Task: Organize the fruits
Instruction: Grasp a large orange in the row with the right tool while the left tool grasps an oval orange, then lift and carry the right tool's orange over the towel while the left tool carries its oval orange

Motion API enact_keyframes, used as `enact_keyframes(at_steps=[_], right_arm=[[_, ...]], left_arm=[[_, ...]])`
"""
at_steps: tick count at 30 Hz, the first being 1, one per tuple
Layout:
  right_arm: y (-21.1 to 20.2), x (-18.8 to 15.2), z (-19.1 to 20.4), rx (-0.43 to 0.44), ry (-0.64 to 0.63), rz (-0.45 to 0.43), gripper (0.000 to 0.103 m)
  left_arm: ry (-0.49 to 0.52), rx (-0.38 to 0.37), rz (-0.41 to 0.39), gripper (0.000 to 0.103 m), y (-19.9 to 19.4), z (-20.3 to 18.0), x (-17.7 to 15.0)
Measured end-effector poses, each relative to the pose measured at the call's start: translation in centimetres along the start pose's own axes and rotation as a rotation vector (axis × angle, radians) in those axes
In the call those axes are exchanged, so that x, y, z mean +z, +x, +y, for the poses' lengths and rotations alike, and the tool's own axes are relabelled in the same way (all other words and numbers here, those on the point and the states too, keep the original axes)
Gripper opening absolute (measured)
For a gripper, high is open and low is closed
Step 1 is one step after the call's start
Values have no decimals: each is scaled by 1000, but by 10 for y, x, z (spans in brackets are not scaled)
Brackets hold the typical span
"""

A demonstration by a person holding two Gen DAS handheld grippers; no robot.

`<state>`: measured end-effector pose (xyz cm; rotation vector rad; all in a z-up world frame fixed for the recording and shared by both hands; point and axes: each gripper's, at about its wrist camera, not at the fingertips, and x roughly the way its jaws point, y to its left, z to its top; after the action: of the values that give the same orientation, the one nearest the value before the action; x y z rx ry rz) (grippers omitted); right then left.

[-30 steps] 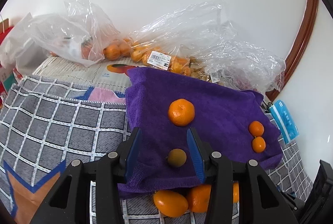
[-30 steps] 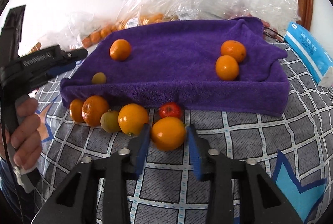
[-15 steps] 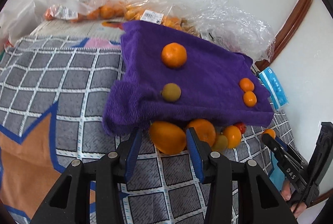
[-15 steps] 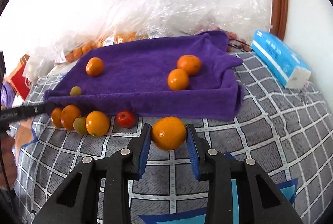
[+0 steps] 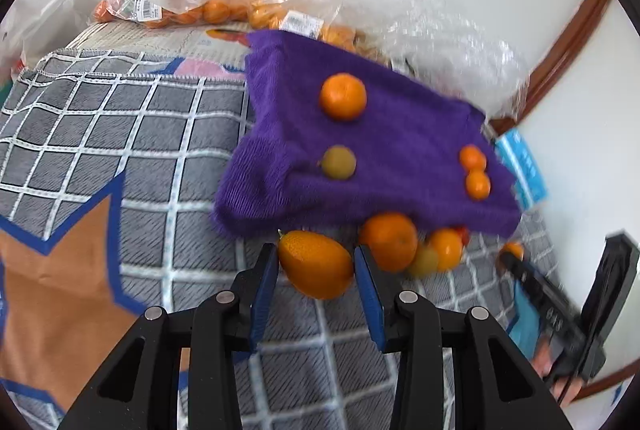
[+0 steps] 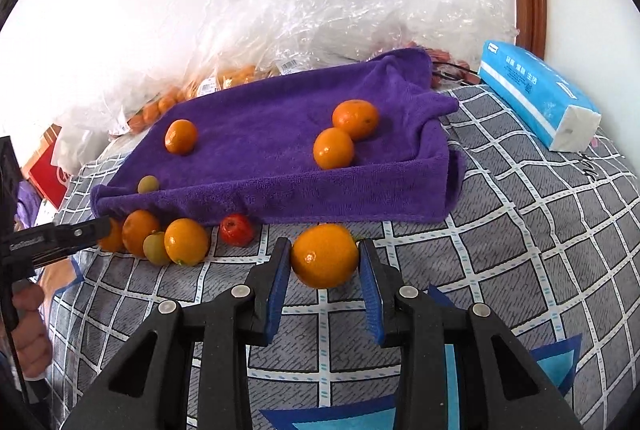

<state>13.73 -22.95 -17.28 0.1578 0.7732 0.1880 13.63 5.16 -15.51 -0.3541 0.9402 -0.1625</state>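
A purple towel lies on the checked blanket with three oranges and a small green fruit on it. My left gripper has its jaws around an oval orange at the towel's front edge, not pressing on it. My right gripper is shut on a round orange, held just above the blanket in front of the towel. More loose fruit lies along the towel's edge: oranges, a green fruit and a small red fruit.
Clear plastic bags with oranges lie behind the towel against the white wall. A blue tissue pack lies at the right. A red box stands at the far left. A grey checked blanket covers the surface.
My left gripper has pulled back off the towel and come down around the oval orange at its front edge. My right gripper has lifted its orange and moved right along the towel's front.
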Motion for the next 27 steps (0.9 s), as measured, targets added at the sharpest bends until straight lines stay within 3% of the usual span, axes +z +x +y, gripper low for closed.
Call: enact_keyframes(at_steps=[5,10,18,27], right_arm=[[2,1,1,2,1,6,34],[1,0,3,1,-7,-1,34],[0,-1,4,1,-16,-3,34],[-5,-2,12,3,-55,-29,34]], left_arm=[[8,17,2,45,9,3,-2],[113,131,-102,38,17,-12,-11],[67,62,-148,38,7,-3,-11],[77,62,-177,38,1,-8,-14]])
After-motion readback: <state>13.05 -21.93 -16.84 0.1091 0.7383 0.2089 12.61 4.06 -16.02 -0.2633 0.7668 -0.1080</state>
